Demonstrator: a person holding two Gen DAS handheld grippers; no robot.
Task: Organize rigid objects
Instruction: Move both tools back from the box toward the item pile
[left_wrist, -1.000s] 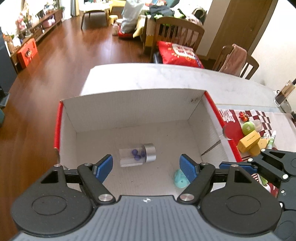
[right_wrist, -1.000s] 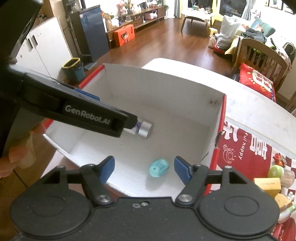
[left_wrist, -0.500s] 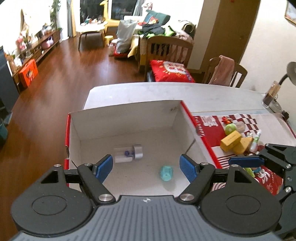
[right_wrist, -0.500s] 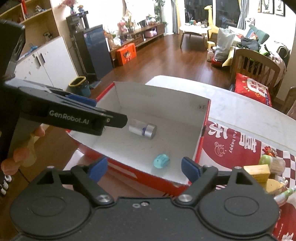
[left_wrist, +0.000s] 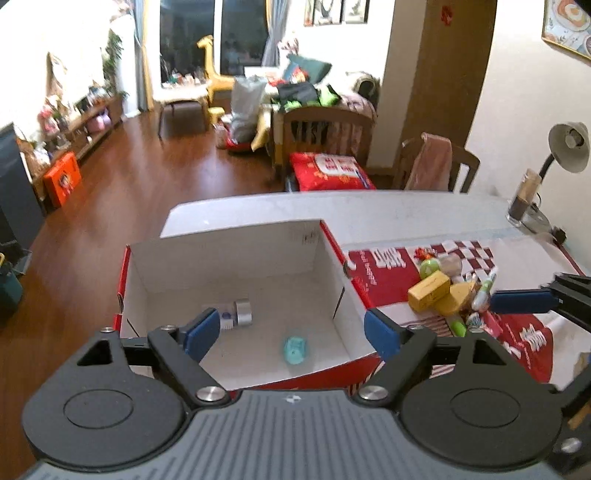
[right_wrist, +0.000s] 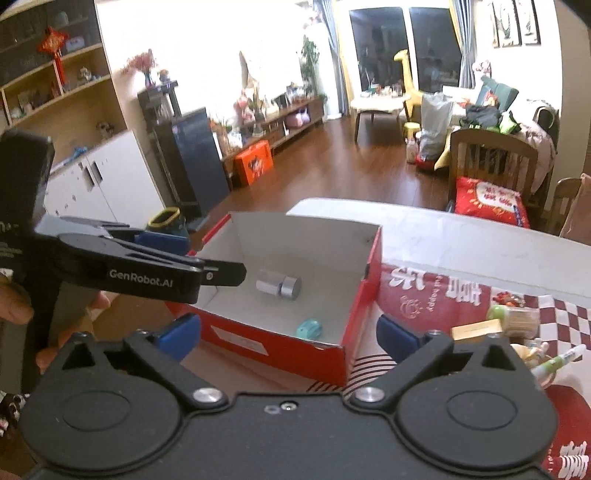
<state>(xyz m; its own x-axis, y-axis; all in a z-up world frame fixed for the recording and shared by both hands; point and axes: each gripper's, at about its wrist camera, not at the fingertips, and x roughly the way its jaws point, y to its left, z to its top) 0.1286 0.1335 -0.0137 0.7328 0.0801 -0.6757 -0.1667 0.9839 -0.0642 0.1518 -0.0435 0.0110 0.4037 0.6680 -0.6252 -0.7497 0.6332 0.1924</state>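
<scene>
The left tongs (left_wrist: 291, 332) stand wide open and hold nothing; the jaws have just been opening a little more, and between the blue pads (left_wrist: 201, 329) only the inside of the box is seen, well below them. The right tongs (right_wrist: 290, 334) are open as wide as they go and also empty; their jaws have just been opening, with nothing between them. Both tongs point downward at a slant toward the red box (right_wrist: 280, 338), and neither touches it. In the right wrist view, fingers of a hand (right_wrist: 14, 306) wrap the handle of the left tongs at the left edge.

The box is white inside and sits on the white tabletop (left_wrist: 388, 210); on its floor lie a clear jar (right_wrist: 279, 285) with a silver cap, on its side, and a small teal object (right_wrist: 309, 328), apart from each other. Beside the box, on a red printed cloth (left_wrist: 380, 277), is a heap of small things: yellow blocks (left_wrist: 430, 291), a green ball (left_wrist: 428, 266), a green-tipped pen (right_wrist: 557, 360).
</scene>
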